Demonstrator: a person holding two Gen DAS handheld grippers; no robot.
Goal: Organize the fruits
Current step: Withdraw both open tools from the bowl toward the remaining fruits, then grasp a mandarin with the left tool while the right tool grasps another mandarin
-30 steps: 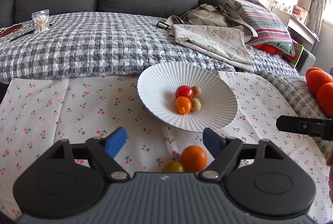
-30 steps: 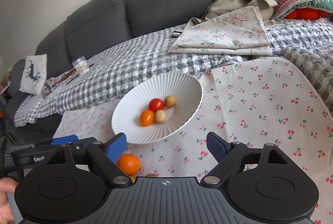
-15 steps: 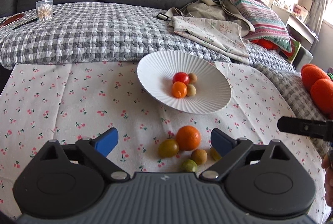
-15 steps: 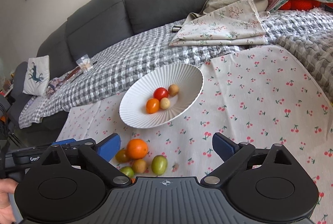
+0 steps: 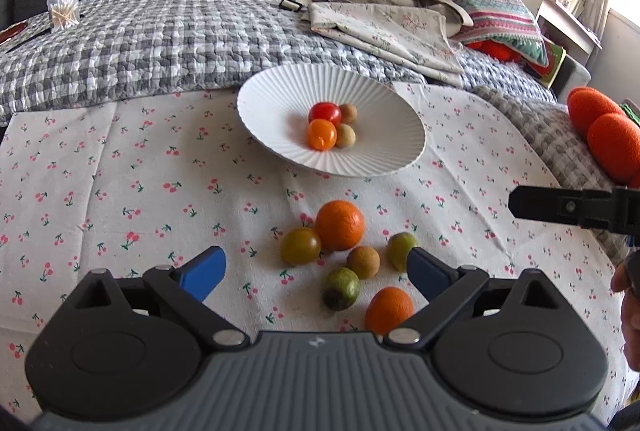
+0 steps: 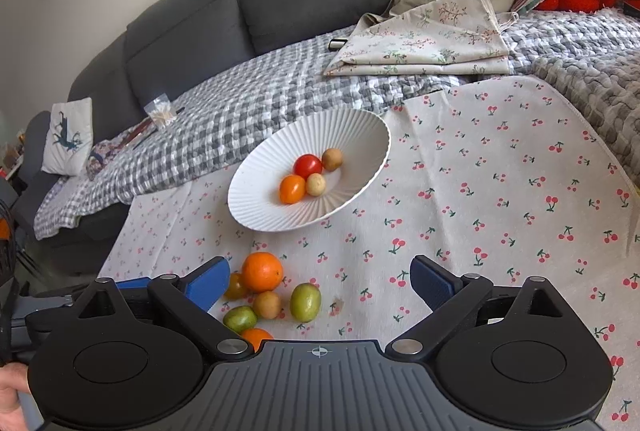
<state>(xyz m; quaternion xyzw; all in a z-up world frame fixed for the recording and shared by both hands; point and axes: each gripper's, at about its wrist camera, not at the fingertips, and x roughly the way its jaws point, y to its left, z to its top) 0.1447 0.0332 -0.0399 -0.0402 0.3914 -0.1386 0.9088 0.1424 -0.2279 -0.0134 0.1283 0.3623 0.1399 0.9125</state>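
Note:
A white ribbed bowl [image 5: 280, 95] [image 6: 360, 127] holds a red tomato [image 5: 325, 112], an orange tomato [image 5: 321, 134] and two small brown fruits. On the cherry-print cloth in front lie loose fruits: a large orange [image 5: 340, 225] [image 6: 262, 271], a brownish tomato [image 5: 300, 246], a brown fruit [image 5: 363, 262], two green fruits [image 5: 341, 288] [image 6: 305, 301] and a small orange fruit [image 5: 389, 310]. My left gripper [image 5: 316, 271] is open and empty, just behind the loose fruits. My right gripper [image 6: 320, 281] is open and empty, above the cloth to their right.
A grey sofa with a checked blanket [image 5: 160, 35] lies behind the cloth. Folded floral fabric [image 5: 384, 27] and a striped pillow [image 5: 488, 7] lie at the right. A clear box of sticks [image 5: 63, 7] sits at the far left. Orange plush shapes [image 5: 608, 135] are at the right edge.
Both grippers have drawn back and up from the bowl, so more loose fruits show in front of them. Both stay open. No fruit has moved.

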